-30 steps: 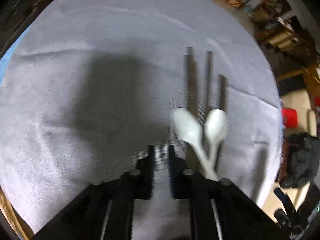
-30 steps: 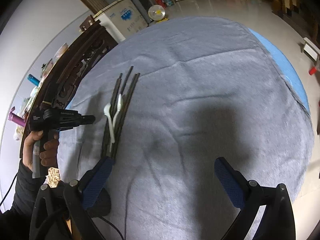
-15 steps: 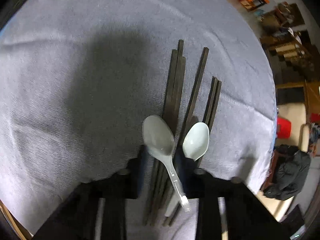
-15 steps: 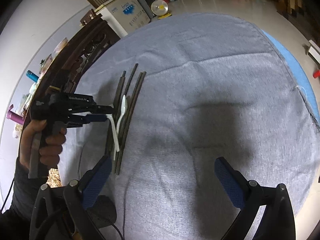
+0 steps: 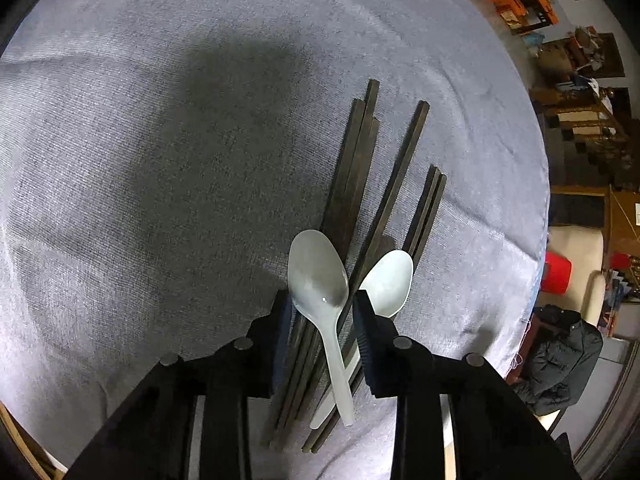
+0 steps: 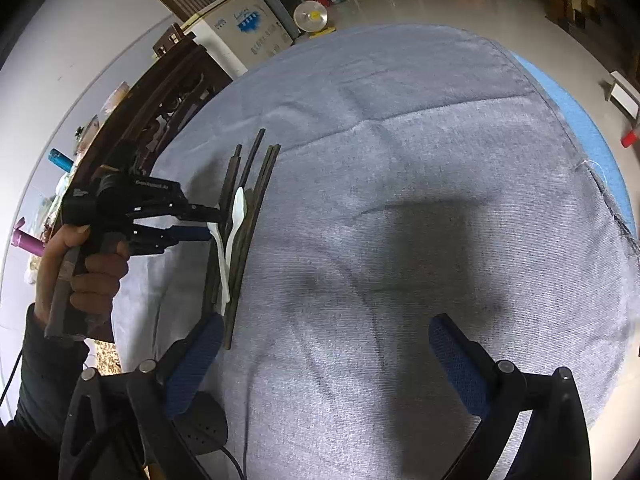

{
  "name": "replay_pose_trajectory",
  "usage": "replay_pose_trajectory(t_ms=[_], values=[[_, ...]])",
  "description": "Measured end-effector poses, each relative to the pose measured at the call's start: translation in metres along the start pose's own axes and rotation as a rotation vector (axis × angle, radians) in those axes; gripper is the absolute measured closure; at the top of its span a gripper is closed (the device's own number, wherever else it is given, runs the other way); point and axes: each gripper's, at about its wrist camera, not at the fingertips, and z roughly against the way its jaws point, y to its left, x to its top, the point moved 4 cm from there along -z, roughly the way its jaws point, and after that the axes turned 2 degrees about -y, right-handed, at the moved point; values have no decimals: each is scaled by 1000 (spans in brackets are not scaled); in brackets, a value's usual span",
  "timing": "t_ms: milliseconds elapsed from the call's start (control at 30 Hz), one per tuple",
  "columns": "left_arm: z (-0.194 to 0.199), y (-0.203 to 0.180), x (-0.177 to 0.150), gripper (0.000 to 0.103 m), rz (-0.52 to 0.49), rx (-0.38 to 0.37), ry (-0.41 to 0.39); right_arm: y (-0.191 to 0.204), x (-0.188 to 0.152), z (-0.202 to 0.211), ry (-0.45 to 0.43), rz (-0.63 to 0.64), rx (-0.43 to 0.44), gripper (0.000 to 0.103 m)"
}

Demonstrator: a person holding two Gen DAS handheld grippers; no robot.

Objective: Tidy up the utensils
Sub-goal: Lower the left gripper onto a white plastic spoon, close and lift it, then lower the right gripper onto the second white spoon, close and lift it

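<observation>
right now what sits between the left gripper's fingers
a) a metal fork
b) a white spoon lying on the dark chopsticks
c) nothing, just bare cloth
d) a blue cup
b: the left gripper, its jaws opening, straddles the white spoon resting across the dark chopsticks.

Two white spoons (image 5: pixel 318 276) lie across six dark chopsticks (image 5: pixel 352 184) on one grey cloth (image 5: pixel 160 160); two grippers in view.

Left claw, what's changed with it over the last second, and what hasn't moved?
The left claw came in over the pile and now straddles the upper white spoon, jaws opening, not gripping it. Both spoons, the chopsticks and the wide-open right claw stayed put.
</observation>
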Motion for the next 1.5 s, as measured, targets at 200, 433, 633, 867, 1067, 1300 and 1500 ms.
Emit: replay_pose_trajectory(t_ms=[200,433,633,867,1067,1300,1500], values=[[0,-11,3,74,-60,54,-19,-1,0,1,-1,-4,-9,0],[41,-6,5,74,-238,176,-67,8,18,2,10,19,17,0],[54,23,7,74,-298,275,-61,41,62,-29,93,31,165,16],[49,24,8,74,-321,273,-53,80,98,-107,249,28,185,48],[45,16,8,74,-346,264,-61,105,105,-143,300,80,129,58],[52,29,-4,74,-346,251,-67,114,100,-168,351,105,49,85],[51,34,-6,74,-348,242,-74,105,102,-170,329,80,34,83]])
